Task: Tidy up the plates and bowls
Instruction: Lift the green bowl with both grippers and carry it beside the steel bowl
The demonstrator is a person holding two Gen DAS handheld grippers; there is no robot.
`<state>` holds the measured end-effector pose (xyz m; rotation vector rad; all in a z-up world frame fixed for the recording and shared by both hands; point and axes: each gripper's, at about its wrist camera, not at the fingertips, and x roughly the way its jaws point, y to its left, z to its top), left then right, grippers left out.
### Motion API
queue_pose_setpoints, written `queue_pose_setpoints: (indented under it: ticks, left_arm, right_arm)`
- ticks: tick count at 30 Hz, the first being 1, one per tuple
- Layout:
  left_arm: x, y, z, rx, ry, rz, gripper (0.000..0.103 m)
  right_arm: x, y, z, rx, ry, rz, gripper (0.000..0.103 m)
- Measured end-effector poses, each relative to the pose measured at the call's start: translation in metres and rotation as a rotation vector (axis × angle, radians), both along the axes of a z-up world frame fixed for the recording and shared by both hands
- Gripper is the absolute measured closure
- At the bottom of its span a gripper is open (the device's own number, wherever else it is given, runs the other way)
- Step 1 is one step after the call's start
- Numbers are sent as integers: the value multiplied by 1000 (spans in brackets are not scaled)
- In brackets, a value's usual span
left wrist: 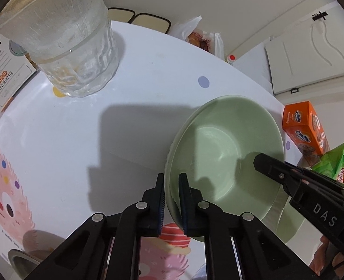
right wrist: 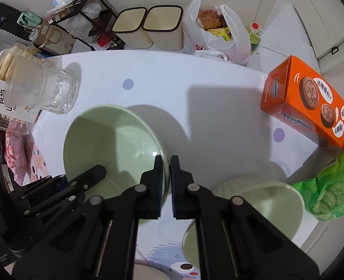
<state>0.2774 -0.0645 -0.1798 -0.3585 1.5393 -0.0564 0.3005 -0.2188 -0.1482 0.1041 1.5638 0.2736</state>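
Green bowl point(left wrist: 225, 144) clamped by both grippers; only right view shows cream bowl point(right wrist: 272, 200).

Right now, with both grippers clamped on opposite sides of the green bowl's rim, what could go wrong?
1. Both the left gripper and right gripper pinch only the thin rim of the green bowl; uneven lifting could tilt it or let it slip.
2. The glass tumbler stands close by and could get knocked.
3. The cream bowl beside the right gripper crowds any sideways move.

two green bowls point(right wrist: 116, 137), one glass point(left wrist: 76, 53), two bins point(right wrist: 148, 28)
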Motion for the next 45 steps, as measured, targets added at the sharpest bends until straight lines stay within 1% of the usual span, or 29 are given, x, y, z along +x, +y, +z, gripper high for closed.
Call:
queue_pose_setpoints:
  ticks: [2, 7, 11, 15, 18, 21, 26, 33, 38, 40, 45]
  left_arm:
    - [-1, 3, 0, -5, 1, 17, 94]
    - [-3, 5, 3, 4, -3, 8, 95]
    - [-7, 7, 13, 8, -19, -4, 95]
    - [-12, 9, 33, 15, -58, -31, 96]
    - [-20, 11, 52, 14, -78, -52, 96]
    - [-31, 10, 68, 19, -91, -79, 96]
    - [-55, 6, 91, 20, -113, -127, 96]
    - [-100, -16, 109, 13, -118, -224, 96]
    - [-142, -37, 105, 18, -104, -304, 96]
    - [-156, -43, 100, 13, -90, -324, 96]
    - [-182, -53, 90, 16, -64, -361, 96]
  right_arm:
    - [-2, 1, 0, -3, -5, 3, 96]
    - [-6, 2, 0, 2, 0, -12, 96]
    - [-13, 3, 7, 11, -19, -32, 96]
    - [-22, 4, 25, 16, -59, -61, 96]
    - [-34, 6, 44, 26, -95, -83, 96]
    - [-46, 4, 57, 30, -101, -108, 96]
    - [-76, 2, 83, 32, -134, -146, 96]
    - [-132, -13, 102, 22, -146, -196, 96]
    - [-179, -27, 104, 15, -137, -260, 96]
    - [-200, -33, 101, 10, -125, -287, 96]
    - [-236, -43, 90, 9, -97, -329, 95]
